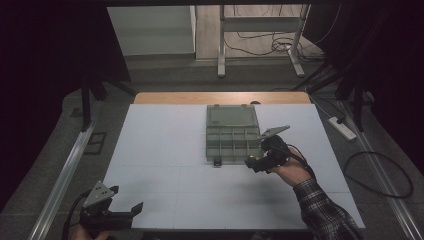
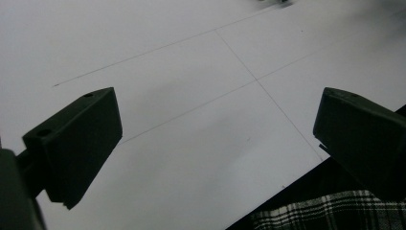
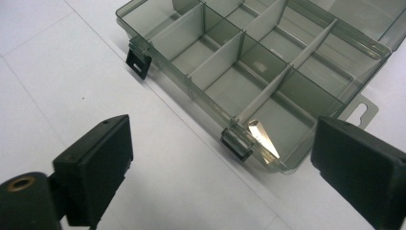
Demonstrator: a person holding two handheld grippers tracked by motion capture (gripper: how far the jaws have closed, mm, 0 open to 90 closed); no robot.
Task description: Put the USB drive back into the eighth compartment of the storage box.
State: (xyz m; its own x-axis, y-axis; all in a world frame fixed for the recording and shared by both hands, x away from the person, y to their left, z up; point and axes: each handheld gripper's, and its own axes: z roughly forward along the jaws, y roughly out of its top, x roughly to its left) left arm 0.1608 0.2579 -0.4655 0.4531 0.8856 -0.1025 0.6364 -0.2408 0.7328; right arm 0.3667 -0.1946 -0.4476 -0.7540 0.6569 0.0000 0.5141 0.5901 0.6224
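Left hand-held gripper (image 1: 125, 200) idles wide open and empty at the counter's (image 1: 160, 150) near-left corner. Organizer box (image 1: 233, 132) sits mid-counter toward the far edge, lid open. Right hand-held gripper (image 1: 256, 165), jaws spread and empty, at its near-right corner. Align square on the right latch (image 3: 237, 143) before closing.
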